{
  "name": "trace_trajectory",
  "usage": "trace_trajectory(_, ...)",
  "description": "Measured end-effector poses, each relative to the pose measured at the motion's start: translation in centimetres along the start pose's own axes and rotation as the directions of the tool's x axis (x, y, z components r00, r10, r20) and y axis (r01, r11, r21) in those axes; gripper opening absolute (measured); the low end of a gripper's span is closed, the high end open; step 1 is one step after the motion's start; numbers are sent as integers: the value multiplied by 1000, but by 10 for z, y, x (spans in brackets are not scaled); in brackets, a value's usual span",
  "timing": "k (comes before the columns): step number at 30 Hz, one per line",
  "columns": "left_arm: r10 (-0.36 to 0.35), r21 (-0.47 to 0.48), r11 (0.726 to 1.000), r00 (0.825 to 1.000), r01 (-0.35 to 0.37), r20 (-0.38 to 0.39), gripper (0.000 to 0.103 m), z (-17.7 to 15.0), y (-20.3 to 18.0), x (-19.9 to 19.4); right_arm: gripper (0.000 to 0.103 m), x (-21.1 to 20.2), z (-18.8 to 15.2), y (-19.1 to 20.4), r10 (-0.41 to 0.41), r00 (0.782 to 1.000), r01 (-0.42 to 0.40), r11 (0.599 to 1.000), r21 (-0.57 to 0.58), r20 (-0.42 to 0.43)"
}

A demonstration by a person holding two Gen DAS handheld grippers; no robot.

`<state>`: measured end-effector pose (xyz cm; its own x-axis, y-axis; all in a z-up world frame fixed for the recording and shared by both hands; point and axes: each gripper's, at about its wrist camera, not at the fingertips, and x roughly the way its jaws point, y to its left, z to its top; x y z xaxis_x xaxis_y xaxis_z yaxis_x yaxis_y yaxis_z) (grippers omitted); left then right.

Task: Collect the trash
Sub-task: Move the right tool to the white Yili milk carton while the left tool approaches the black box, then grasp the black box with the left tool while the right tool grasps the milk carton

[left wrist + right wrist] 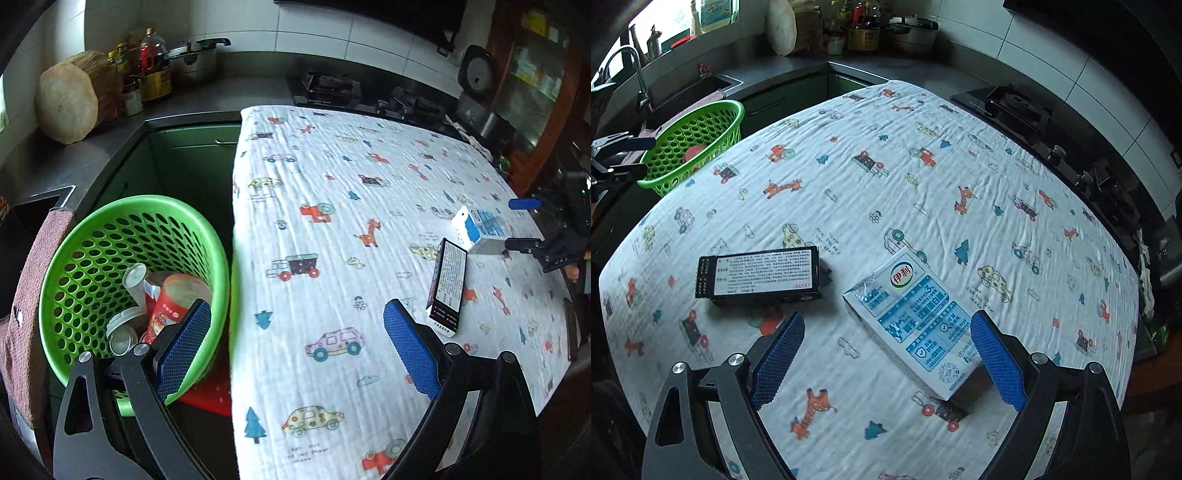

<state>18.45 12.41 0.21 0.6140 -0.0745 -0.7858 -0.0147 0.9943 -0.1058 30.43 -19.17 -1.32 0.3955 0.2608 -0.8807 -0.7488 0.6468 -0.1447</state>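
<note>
A white and blue milk carton (pixel 916 321) lies on the printed tablecloth (pixel 886 177), partly between the fingers of my right gripper (pixel 886 325), close to the right pad. The jaws stand wide and do not press it. A black box with a white label (pixel 761 277) lies left of the carton. In the left wrist view, my left gripper (pixel 297 310) is open and empty over the table's left edge. Its left finger hangs over the green basket (pixel 140 203), which holds a red cup (pixel 177 295) and several other containers. The carton (pixel 480 227) and the black box (pixel 447 288) show at the right.
The basket (pixel 701 110) stands off the table's left side, beside a pink towel (pixel 26 295) and a sink (pixel 687 92). A counter behind carries a wood block (pixel 70 99), bottles (pixel 151 62) and a pot (pixel 192 59). A stove (pixel 1019 103) runs along the table's far side.
</note>
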Motion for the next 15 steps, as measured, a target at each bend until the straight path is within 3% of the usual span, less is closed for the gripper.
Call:
trace_trajectory(8, -29, 94, 995, 999, 33, -43, 93, 8, -39, 20, 88, 40, -2, -9, 43, 996, -53, 990, -133, -77)
trace_trajectory(15, -51, 168, 984, 997, 60, -60, 93, 14, -64, 32, 88, 57, 11, -13, 53, 995, -71, 974, -214, -90)
